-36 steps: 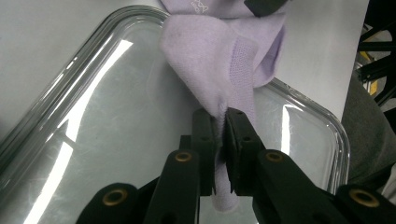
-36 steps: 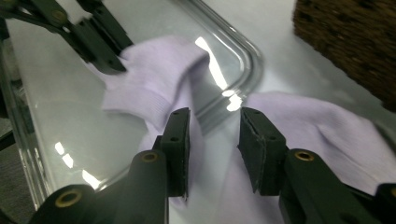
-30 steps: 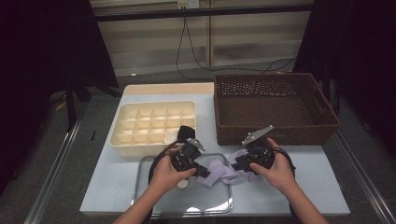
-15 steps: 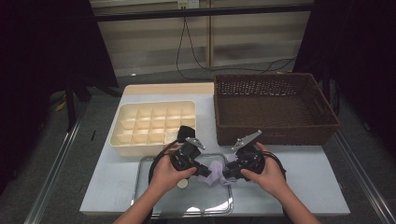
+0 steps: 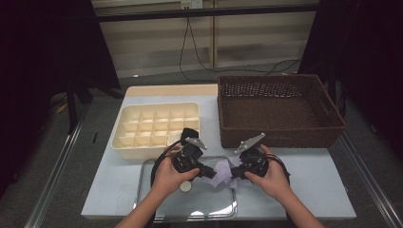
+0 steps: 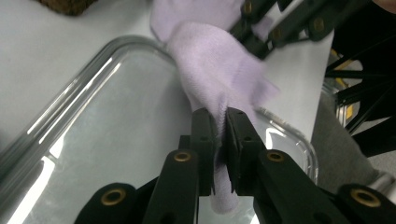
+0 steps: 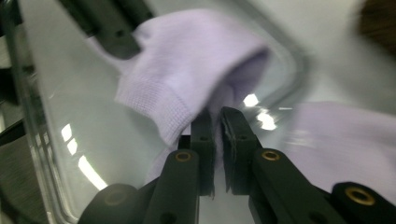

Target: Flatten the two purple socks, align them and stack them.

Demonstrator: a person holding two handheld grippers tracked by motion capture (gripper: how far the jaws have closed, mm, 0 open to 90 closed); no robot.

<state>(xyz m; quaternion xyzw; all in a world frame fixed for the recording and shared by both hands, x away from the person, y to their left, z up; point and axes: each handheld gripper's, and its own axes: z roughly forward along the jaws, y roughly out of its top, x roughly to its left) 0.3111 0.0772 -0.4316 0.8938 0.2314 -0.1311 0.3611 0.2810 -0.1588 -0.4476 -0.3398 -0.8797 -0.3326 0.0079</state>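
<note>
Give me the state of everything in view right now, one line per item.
Left gripper: shut on the lilac sock.
Right gripper: just closed, fingers pinching the lilac sock.
Lilac sock: held between both grippers, over the clear tray.
Clear tray: flat on the table.
Divided box: compartments empty.
Wicker basket: looks empty.

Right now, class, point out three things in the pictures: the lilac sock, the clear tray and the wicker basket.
lilac sock (image 6: 210,65), left gripper view, on its knitted middle.
clear tray (image 5: 186,215), high view, on its near rim.
wicker basket (image 5: 275,135), high view, on its front wall.
</note>
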